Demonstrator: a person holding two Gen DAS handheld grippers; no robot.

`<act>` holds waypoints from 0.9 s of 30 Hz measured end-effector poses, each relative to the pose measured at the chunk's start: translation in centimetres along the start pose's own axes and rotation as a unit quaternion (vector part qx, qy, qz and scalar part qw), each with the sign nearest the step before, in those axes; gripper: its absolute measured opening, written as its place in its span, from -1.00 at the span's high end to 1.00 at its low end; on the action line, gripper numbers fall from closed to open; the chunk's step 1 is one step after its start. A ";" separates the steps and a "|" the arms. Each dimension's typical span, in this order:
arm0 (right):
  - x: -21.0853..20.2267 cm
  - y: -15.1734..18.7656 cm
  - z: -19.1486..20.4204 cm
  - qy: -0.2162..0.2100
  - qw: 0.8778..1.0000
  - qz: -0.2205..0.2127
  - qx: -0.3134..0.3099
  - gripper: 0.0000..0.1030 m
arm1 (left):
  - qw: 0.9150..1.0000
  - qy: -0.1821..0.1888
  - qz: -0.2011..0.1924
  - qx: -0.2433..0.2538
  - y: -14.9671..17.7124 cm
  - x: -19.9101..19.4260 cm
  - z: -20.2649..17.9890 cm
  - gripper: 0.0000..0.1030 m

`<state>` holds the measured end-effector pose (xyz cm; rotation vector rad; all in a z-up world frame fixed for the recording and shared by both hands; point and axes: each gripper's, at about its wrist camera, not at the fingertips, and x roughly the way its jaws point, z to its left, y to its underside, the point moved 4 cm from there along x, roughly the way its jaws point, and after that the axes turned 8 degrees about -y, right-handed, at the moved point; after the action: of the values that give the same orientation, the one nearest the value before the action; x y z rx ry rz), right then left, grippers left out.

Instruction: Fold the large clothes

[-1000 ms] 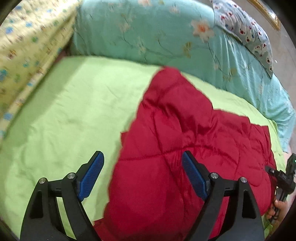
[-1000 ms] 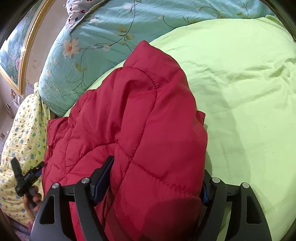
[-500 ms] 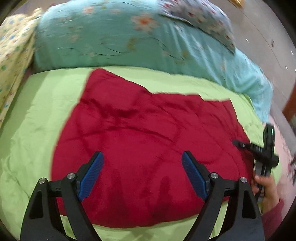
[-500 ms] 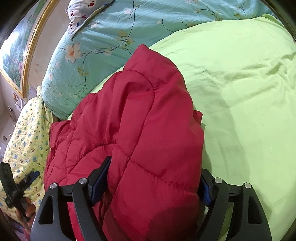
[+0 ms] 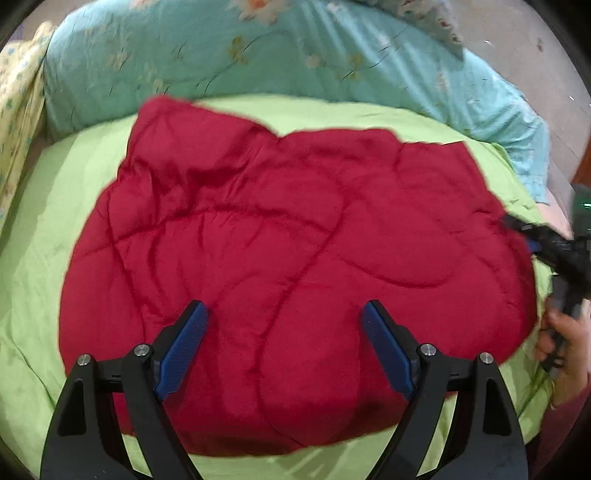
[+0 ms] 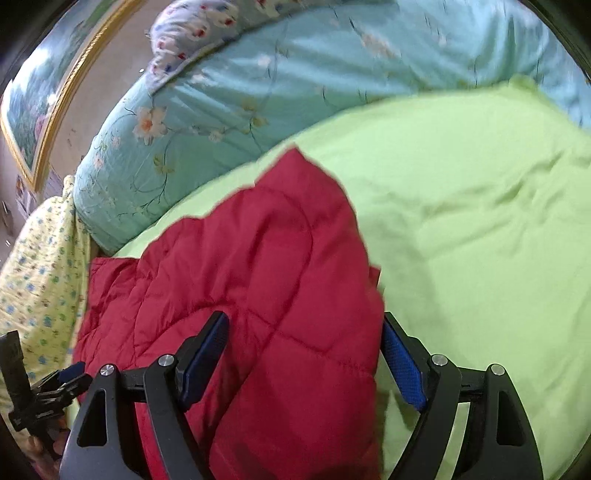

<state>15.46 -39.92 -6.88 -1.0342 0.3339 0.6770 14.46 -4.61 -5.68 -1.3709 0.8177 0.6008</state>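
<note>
A red quilted jacket (image 5: 288, 236) lies spread on the light green sheet (image 5: 40, 229) of a bed. My left gripper (image 5: 285, 306) hovers over the jacket's near part, open, with nothing pinched between its blue pads. At the jacket's right edge is my right gripper (image 5: 546, 251), held by a hand (image 5: 565, 343). In the right wrist view a thick fold of the jacket (image 6: 266, 295) lies between the jaws of my right gripper (image 6: 304, 321). Those jaws are opening, and the right pad (image 6: 400, 365) stands just clear of the cloth. My left gripper (image 6: 48, 387) shows at the lower left.
A rolled teal floral quilt (image 5: 258, 59) runs along the far side of the bed. A yellow flowered cloth (image 6: 40, 258) lies at one end and a patterned pillow (image 6: 207, 29) sits on the quilt. A gold-framed picture (image 6: 40, 110) hangs on the wall. Bare green sheet (image 6: 480, 229) stretches to the right of the jacket.
The left gripper has swung across from the jacket's edge, so the whole jacket now lies under it. The right gripper's jaws have widened and lifted off the fold.
</note>
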 end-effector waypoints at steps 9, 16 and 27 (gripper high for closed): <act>-1.1 0.6 8.0 -0.017 0.995 0.004 -0.096 -0.62 | 1.000 0.007 0.006 -0.008 -0.4 1.9 0.6 -0.70; 5.4 2.6 12.6 0.020 0.974 0.127 -0.188 -0.61 | 1.000 0.013 0.010 -0.005 -0.8 2.4 0.8 -0.70; 10.7 0.2 9.3 0.055 0.979 0.151 -0.127 -0.67 | 1.000 0.005 0.031 -0.001 -2.6 3.9 0.8 -0.74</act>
<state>22.91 -27.97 -8.46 -1.2809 0.5171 0.9552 19.01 -4.54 -7.20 -1.3553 0.8712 0.6428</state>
